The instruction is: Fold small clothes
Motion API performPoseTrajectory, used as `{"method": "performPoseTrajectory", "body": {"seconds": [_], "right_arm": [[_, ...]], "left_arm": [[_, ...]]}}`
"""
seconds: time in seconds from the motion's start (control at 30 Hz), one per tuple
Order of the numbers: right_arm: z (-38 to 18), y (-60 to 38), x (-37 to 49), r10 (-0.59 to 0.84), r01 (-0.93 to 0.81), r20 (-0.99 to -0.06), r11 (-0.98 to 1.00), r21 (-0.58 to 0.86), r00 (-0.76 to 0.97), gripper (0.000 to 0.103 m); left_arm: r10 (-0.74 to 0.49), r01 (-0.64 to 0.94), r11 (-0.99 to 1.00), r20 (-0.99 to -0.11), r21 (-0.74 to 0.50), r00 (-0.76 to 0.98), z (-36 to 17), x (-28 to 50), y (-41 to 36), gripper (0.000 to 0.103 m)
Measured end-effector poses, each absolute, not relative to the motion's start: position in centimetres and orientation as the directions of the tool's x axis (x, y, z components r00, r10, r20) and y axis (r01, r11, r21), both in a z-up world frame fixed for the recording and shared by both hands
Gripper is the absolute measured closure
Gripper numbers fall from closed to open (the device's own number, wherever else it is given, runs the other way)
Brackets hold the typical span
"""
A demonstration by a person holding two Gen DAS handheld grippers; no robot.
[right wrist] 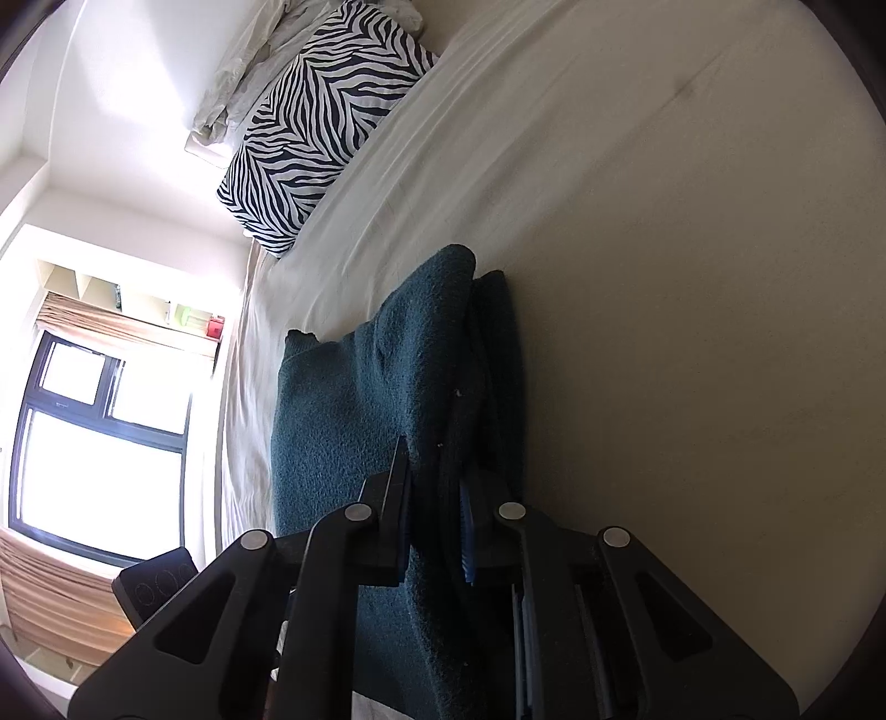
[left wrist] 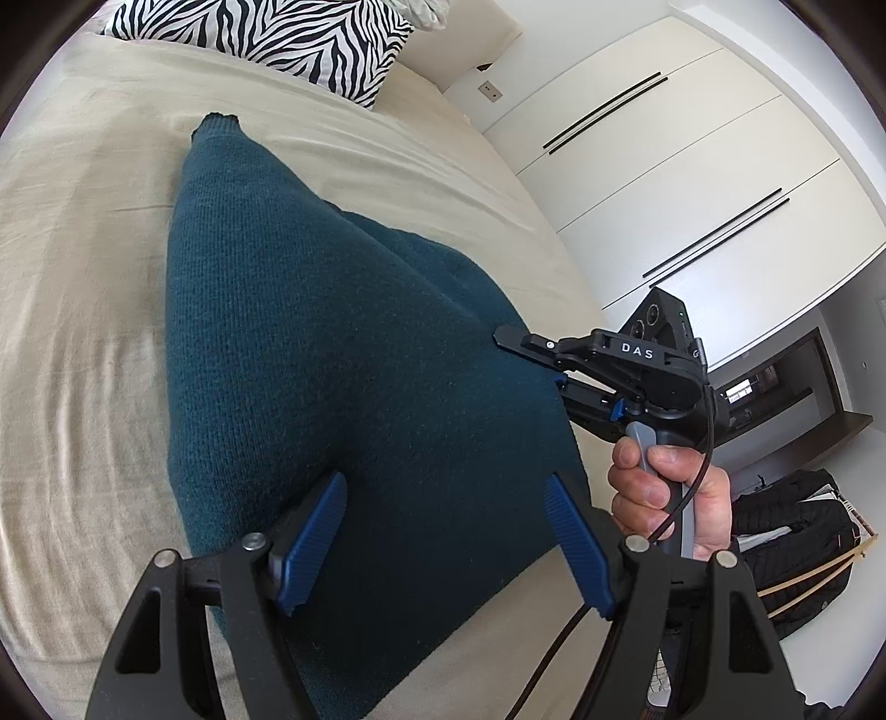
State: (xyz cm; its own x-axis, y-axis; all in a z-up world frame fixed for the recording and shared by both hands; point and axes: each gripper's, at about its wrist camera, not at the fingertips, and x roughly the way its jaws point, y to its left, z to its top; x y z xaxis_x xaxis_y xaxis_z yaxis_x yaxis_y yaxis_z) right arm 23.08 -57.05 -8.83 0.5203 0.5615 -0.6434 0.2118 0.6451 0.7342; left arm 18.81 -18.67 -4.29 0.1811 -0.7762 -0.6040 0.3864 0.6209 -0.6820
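A dark teal knitted garment (left wrist: 332,354) lies folded on the beige bed sheet (left wrist: 83,277). My left gripper (left wrist: 443,487) is open, its blue fingers (left wrist: 315,531) spread just above the garment's near end and holding nothing. My right gripper (left wrist: 531,354) is at the garment's right edge, held by a hand, and is shut on a fold of the fabric. In the right wrist view the right gripper (right wrist: 437,482) pinches a raised fold of the teal garment (right wrist: 343,421), which drapes over the layer below.
A zebra-print pillow (left wrist: 266,39) lies at the head of the bed, also in the right wrist view (right wrist: 315,133). White wardrobe doors (left wrist: 664,166) stand beside the bed. A black bag (left wrist: 797,543) sits on the floor. A window (right wrist: 94,443) is on the far side.
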Motion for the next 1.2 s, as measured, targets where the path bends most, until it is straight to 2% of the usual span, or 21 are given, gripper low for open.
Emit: {"method": "performPoseTrajectory", "body": {"seconds": [0.07, 0.17, 0.3, 0.43, 0.53, 0.63, 0.73, 0.8, 0.87, 0.9, 1.0, 1.1, 1.13, 1.2], "right_arm": [[-11.1, -57.6, 23.4, 0.575, 0.243, -0.653, 0.629, 0.738, 0.494, 0.091], [-12.9, -58.2, 23.7, 0.625, 0.262, -0.591, 0.541, 0.799, 0.510, 0.092], [-11.2, -58.1, 22.7, 0.590, 0.262, -0.614, 0.574, 0.776, 0.524, 0.086], [-7.4, -59.0, 21.4, 0.495, 0.250, -0.623, 0.625, 0.739, 0.606, 0.086], [-4.7, -57.7, 22.8, 0.560, 0.153, -0.560, 0.610, 0.777, 0.610, 0.086], [-3.8, -54.9, 25.7, 0.597, 0.094, -0.565, 0.636, 0.766, 0.569, 0.086], [-6.1, -53.4, 28.6, 0.623, 0.138, -0.574, 0.605, 0.784, 0.531, 0.086], [-8.4, -53.4, 29.6, 0.579, 0.206, -0.644, 0.642, 0.738, 0.500, 0.087], [-10.4, -54.3, 29.8, 0.609, 0.211, -0.602, 0.591, 0.779, 0.517, 0.092], [-11.0, -55.0, 29.5, 0.617, 0.214, -0.578, 0.562, 0.799, 0.534, 0.099], [-11.9, -56.6, 29.0, 0.622, 0.217, -0.542, 0.521, 0.825, 0.565, 0.101], [-11.0, -57.5, 28.1, 0.577, 0.246, -0.571, 0.546, 0.801, 0.584, 0.100], [-10.1, -57.5, 27.6, 0.557, 0.239, -0.582, 0.569, 0.787, 0.592, 0.095], [-8.0, -57.0, 25.9, 0.555, 0.190, -0.575, 0.600, 0.777, 0.601, 0.094]], "left_arm": [[-0.769, 0.390, 0.627, -0.615, -0.674, 0.173, -4.8, 18.8, -19.2, 0.027], [-0.768, 0.384, 0.629, -0.618, -0.676, 0.171, -5.1, 18.8, -19.2, 0.027], [-0.767, 0.381, 0.635, -0.608, -0.672, 0.205, -3.2, 18.7, -18.3, 0.027], [-0.768, 0.423, 0.637, -0.579, -0.645, 0.274, -0.1, 20.4, -17.3, 0.023], [-0.737, 0.419, 0.672, -0.610, -0.611, 0.292, 0.1, 23.5, -18.2, 0.023], [-0.700, 0.389, 0.711, -0.647, -0.586, 0.304, -0.6, 27.1, -19.6, 0.023], [-0.639, 0.373, 0.762, -0.708, -0.529, 0.302, -2.0, 29.7, -21.0, 0.023], [-0.591, 0.362, 0.793, -0.764, -0.491, 0.258, -4.1, 30.7, -21.8, 0.025], [-0.555, 0.394, 0.810, -0.785, -0.435, 0.274, -5.1, 30.7, -22.2, 0.027], [-0.536, 0.413, 0.817, -0.794, -0.403, 0.286, -5.2, 30.4, -22.5, 0.027], [-0.478, 0.455, 0.833, -0.824, -0.315, 0.305, -5.7, 30.1, -23.7, 0.025], [-0.489, 0.442, 0.830, -0.824, -0.339, 0.286, -5.8, 30.6, -23.4, 0.025], [-0.494, 0.439, 0.829, -0.822, -0.347, 0.284, -5.6, 30.5, -23.2, 0.025], [-0.506, 0.430, 0.828, -0.810, -0.360, 0.295, -4.8, 29.7, -22.5, 0.026]]}}
